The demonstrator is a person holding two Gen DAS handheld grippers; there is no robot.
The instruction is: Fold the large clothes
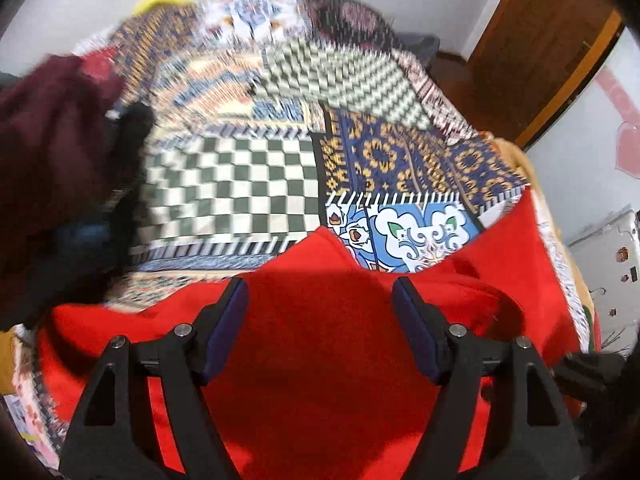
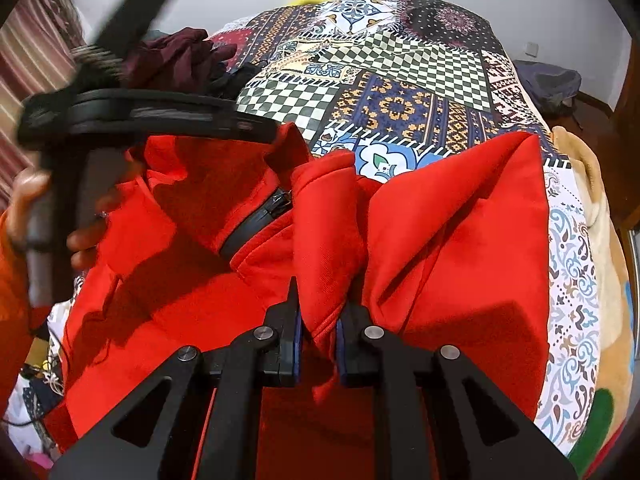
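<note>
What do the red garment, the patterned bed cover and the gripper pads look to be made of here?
Red garment: probably fleece or sweatshirt knit, matte, soft folds, ribbed hem. Patterned bed cover: likely printed woven cotton, flat and smooth, patchwork only printed. Pads on the right gripper fingers: blue, apparently rubber or foam, dull.

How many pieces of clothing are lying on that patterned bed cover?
2 clearly: the red jacket spread at the near edge, and dark maroon clothing bunched at the far left. More may hide in that heap.
</note>
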